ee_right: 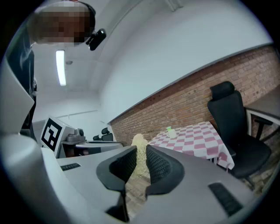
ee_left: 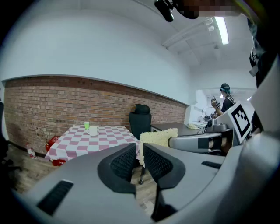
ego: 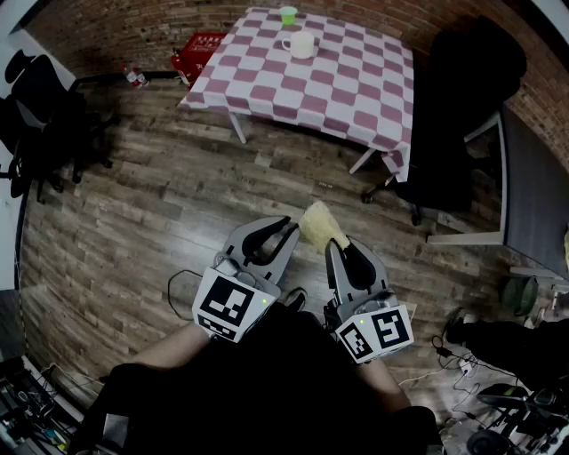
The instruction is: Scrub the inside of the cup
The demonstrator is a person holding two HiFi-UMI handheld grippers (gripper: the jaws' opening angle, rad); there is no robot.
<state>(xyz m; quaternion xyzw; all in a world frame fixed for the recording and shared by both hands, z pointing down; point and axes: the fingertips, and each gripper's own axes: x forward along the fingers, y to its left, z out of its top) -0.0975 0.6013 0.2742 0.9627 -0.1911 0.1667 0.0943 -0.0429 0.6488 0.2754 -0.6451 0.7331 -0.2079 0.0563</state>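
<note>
Overhead, the checked worktop (ego: 338, 89) at upper centre carries the cup (ego: 302, 44), above plank floor (ego: 178, 195); right gripper (ego: 340, 247) jaws clench a sponge (ego: 318, 224), left gripper (ego: 281, 229) jaws closed, empty.

Your head view is dim and flat: the wood floor (ego: 160, 222) looks dull, with only a faint shadow under the table (ego: 356, 98). The fisheye bends the brick wall (ego: 133, 27) and blackens the corners. The cup (ego: 302, 44) near the tabletop's far edge is too small for detail. In both gripper views a ceiling strip light (ee_left: 221, 29) glares white, and the edges curve into black.
</note>
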